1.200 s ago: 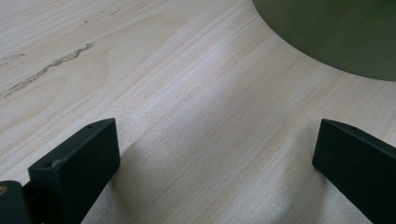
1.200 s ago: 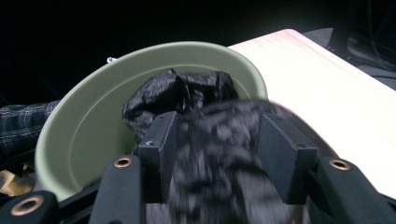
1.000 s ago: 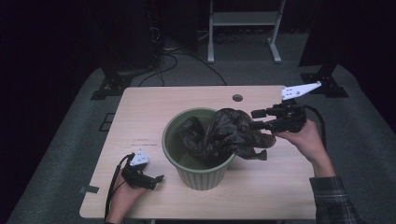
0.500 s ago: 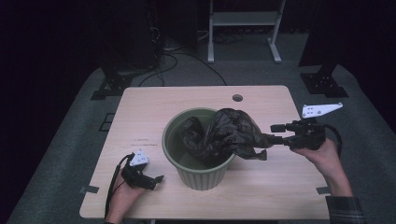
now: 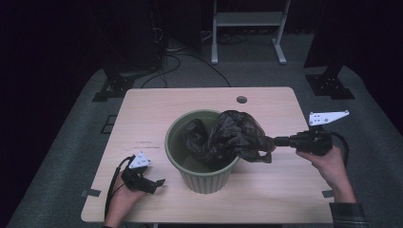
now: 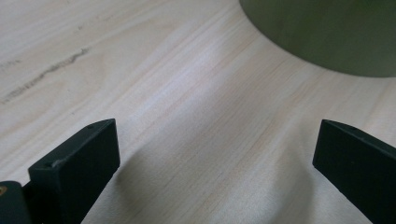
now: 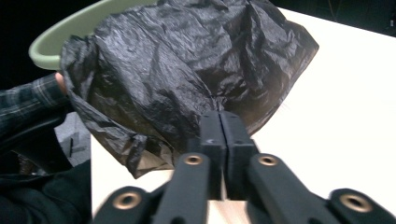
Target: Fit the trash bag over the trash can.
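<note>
A green plastic bin stands upright at the table's middle, and a crumpled black plastic bag spills out of it over the right rim. My right gripper lies level to the right of the bin; its jaws have just been closing and now pinch the bag's edge. In the right gripper view the jaws of that gripper meet on the black bag, with the bin's rim behind. My left gripper rests open on the table at the front left, with nothing between its fingers; the bin's wall lies ahead.
The light wooden table has a round cable hole near its far edge. Dark stands and cables sit on the floor behind. A person's sleeve shows past the bag in the right gripper view.
The right gripper moved right and down from beside the bag's top, then shut on the bag's right edge. The left gripper stayed where it was.
</note>
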A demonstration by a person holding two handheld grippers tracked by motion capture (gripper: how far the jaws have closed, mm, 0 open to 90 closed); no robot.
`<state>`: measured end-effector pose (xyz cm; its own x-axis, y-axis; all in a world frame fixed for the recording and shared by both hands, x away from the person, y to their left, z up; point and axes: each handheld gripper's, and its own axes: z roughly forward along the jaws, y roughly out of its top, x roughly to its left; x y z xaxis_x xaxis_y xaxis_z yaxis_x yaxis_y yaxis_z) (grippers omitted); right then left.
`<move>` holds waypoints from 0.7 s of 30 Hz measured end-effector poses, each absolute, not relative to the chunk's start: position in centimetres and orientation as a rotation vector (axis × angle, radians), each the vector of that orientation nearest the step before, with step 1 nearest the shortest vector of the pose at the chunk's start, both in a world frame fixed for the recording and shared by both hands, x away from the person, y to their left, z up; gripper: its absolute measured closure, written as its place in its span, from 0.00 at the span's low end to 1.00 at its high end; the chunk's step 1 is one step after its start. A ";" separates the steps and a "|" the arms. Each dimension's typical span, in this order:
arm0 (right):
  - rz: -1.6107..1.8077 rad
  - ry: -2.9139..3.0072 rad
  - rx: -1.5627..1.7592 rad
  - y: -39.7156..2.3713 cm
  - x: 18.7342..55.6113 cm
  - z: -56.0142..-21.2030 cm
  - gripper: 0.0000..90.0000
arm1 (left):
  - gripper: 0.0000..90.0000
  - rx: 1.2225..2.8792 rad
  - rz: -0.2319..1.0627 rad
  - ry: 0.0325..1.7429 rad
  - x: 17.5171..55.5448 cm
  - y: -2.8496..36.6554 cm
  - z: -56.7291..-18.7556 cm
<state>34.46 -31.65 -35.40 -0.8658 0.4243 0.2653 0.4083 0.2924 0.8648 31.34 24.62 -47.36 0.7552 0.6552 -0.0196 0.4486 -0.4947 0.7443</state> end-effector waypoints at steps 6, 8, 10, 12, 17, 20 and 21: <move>1.706 2.497 0.778 -31.5 34.4 -34.2 1.00 | 0.00 2.100 0.281 0.738 30.9 25.2 -44.8; 1.727 2.483 0.759 -31.3 34.4 -33.6 0.99 | 0.00 2.089 0.262 0.703 30.7 25.3 -43.6; 1.738 2.479 0.738 -31.0 34.6 -32.9 0.99 | 0.00 2.072 0.241 0.662 30.5 25.6 -42.4; 1.752 2.477 0.711 -30.4 34.7 -32.4 1.00 | 0.00 2.054 0.215 0.627 30.4 25.7 -41.3; 1.759 2.490 0.660 -29.0 35.2 -31.5 1.00 | 0.00 2.035 0.163 0.526 30.2 25.5 -38.2; 1.770 2.496 0.628 -28.0 35.5 -30.9 1.00 | 0.03 2.024 0.161 0.472 30.2 25.2 -36.7; 1.772 2.498 0.615 -27.7 35.5 -30.7 1.00 | 0.04 2.019 0.160 0.461 30.3 25.1 -36.4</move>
<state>35.53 -27.72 -30.70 -0.9223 0.3250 0.2090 0.3047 0.2788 0.9107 30.27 25.11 -36.37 0.9180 0.3879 -0.0826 0.2528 -0.4119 0.8755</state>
